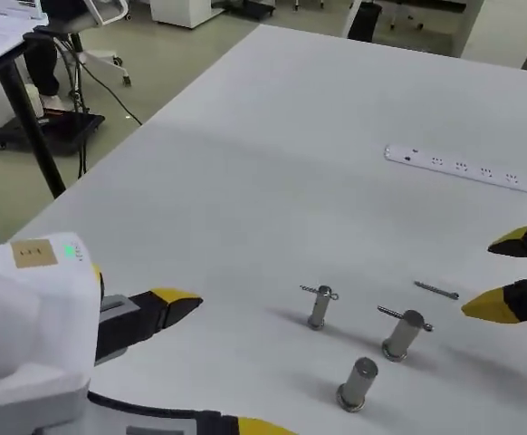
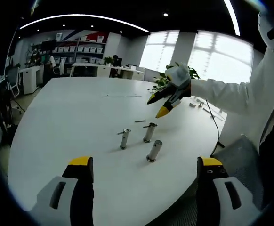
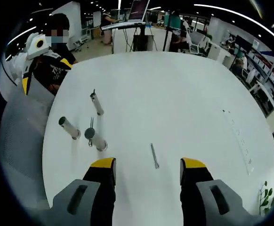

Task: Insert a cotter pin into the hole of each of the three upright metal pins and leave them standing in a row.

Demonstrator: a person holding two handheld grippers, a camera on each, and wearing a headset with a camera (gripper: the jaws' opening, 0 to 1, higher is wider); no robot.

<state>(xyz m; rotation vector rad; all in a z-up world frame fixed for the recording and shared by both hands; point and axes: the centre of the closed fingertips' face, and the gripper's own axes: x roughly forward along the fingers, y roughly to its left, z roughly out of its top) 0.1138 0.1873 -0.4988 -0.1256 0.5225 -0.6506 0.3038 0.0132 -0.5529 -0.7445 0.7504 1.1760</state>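
white table (image 1: 245, 199) | three metal pins (image 1: 358, 383) | loose cotter pin (image 1: 436, 290) | power strip (image 1: 467, 168)

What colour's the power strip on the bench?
White. The power strip shows best in the head view.

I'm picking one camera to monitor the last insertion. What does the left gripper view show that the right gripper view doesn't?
Left gripper view: the right gripper seen from outside, open, held by a gloved hand above the table beyond the pins, with bright windows behind. Right gripper view: the person's dark torso at the table edge and what looks like a screen on a stand at the far side. Both: the bare metal pin, the two fitted metal pins, and the loose cotter pin lying on the white table.
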